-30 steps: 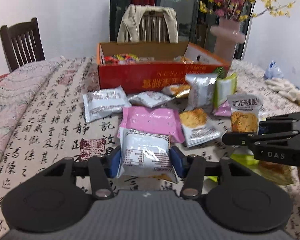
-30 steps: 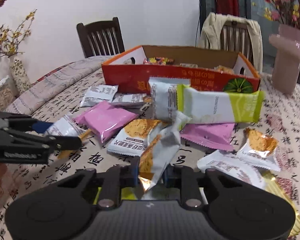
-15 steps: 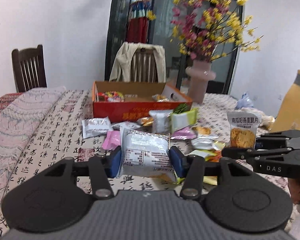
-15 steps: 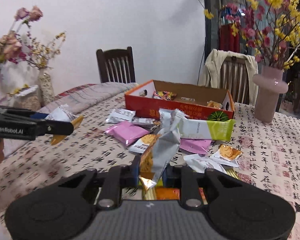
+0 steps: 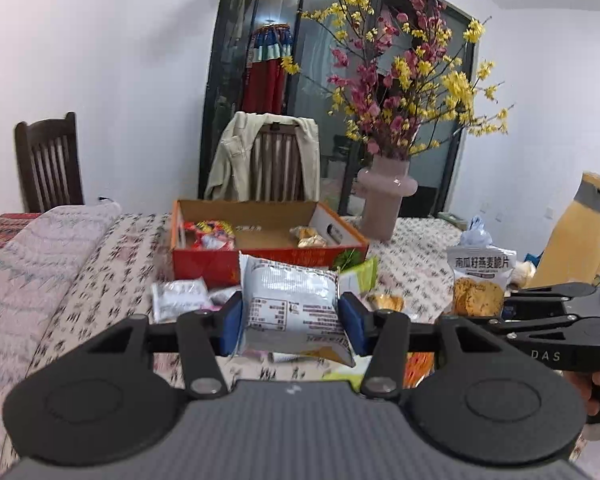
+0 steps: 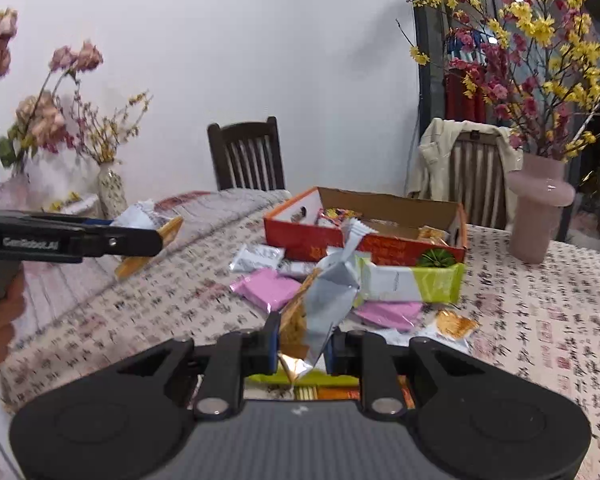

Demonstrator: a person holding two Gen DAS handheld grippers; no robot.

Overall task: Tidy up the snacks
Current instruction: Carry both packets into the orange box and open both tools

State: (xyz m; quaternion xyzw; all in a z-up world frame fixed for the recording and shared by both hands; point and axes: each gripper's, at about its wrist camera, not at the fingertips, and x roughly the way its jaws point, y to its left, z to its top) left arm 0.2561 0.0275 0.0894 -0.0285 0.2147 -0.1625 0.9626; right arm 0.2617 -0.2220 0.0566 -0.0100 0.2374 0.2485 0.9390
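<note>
My left gripper (image 5: 291, 320) is shut on a silver-white snack packet (image 5: 290, 306) and holds it above the table; it also shows from the side in the right wrist view (image 6: 140, 236). My right gripper (image 6: 302, 350) is shut on a silver and orange cracker packet (image 6: 324, 300), seen in the left wrist view (image 5: 478, 284) with Chinese print. An open orange cardboard box (image 5: 268, 256) with a few snacks inside stands at the table's middle (image 6: 364, 240). Several loose packets lie in front of it, among them a pink one (image 6: 266, 288) and a green-white one (image 6: 412, 282).
A pink vase (image 5: 386, 202) with flowering branches stands right of the box. A chair with a beige jacket (image 5: 264, 160) is behind the table, a dark wooden chair (image 5: 48, 164) at the left. A patterned cloth (image 6: 140, 304) covers the table. More vases (image 6: 110, 192) stand far left.
Both grippers have risen and pulled back from the table with their packets held. The box and loose packets now look farther away and lower.
</note>
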